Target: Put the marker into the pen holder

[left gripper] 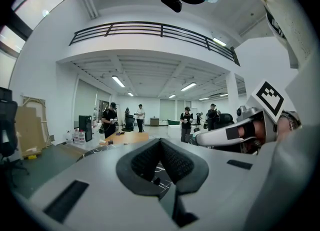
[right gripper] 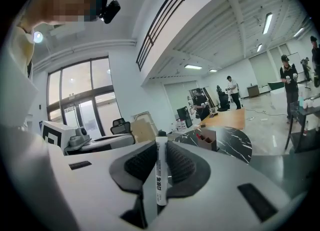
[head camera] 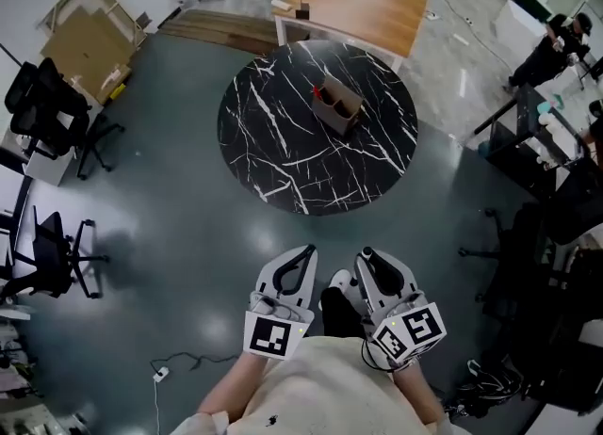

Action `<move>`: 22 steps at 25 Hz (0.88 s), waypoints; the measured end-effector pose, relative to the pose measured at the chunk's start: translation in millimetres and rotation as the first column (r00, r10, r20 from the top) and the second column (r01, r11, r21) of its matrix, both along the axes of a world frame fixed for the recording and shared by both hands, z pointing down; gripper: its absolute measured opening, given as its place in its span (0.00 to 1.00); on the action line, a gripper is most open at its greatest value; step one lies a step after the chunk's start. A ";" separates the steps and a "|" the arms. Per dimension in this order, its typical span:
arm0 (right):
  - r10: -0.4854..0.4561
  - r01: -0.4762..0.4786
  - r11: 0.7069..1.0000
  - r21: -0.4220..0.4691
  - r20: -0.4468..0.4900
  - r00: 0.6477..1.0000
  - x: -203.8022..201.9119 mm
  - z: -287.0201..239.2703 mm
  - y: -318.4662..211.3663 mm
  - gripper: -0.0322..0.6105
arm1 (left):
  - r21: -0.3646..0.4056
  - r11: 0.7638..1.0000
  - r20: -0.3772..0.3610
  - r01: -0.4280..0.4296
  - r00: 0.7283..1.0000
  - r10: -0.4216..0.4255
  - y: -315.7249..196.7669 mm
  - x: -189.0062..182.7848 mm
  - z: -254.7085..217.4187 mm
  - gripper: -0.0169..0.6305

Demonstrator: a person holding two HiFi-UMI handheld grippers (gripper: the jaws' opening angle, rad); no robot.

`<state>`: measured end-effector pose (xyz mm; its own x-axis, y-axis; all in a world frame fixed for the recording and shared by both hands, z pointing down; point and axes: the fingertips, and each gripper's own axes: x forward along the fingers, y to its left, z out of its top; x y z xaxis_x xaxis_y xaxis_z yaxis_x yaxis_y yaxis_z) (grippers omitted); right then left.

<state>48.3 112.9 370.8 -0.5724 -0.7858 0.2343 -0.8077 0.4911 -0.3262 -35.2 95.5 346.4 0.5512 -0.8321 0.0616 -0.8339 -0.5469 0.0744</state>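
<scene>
Right gripper (right gripper: 161, 147): the jaws are closed on the marker (right gripper: 161, 172). It is a white barrel with a black cap and print along its length, and it stands upright between the pads with the cap end above the jaw tips.

Left gripper (left gripper: 160, 142): the jaws are drawn together at the tips and nothing sits between the pads.

In the head view both grippers, left (head camera: 303, 259) and right (head camera: 370, 259), are held close to the person's body, side by side. They are on the near side of the round tabletop (head camera: 273, 155), well short of its edge and over the dark grey floor (head camera: 170, 235).

The pen holder (head camera: 337, 104) is a brown box with compartments. It stands on the round tabletop, slightly beyond its centre. A red item (head camera: 317, 91), possibly another pen, shows at the holder's left end; the view is too small to confirm. The right gripper view shows the same pen holder (right gripper: 207, 137) on the tabletop, ahead of the marker and well apart from it.

The marker is not in the pen holder.

Surroundings, relative to the round tabletop:
- A wooden table (head camera: 363, 9) stands just beyond the far edge.
- Black office chairs (head camera: 47, 108) stand well to the left.
- Flattened cardboard (head camera: 85, 42) lies to the far left.
- A person (head camera: 551, 47) stands to the far right.
</scene>
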 end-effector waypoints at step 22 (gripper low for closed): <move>0.120 -0.122 0.991 -0.053 -0.036 0.992 98.7 25.9 -190.8 0.17 | -0.087 0.990 -0.014 -0.109 0.994 0.108 -196.5 94.3 33.9 0.05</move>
<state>147.0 -77.9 396.7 -0.4651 -0.8342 0.2962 -0.8708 0.3709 -0.3229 59.1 -100.9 380.3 0.6385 -0.7592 0.1262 -0.7693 -0.6249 0.1332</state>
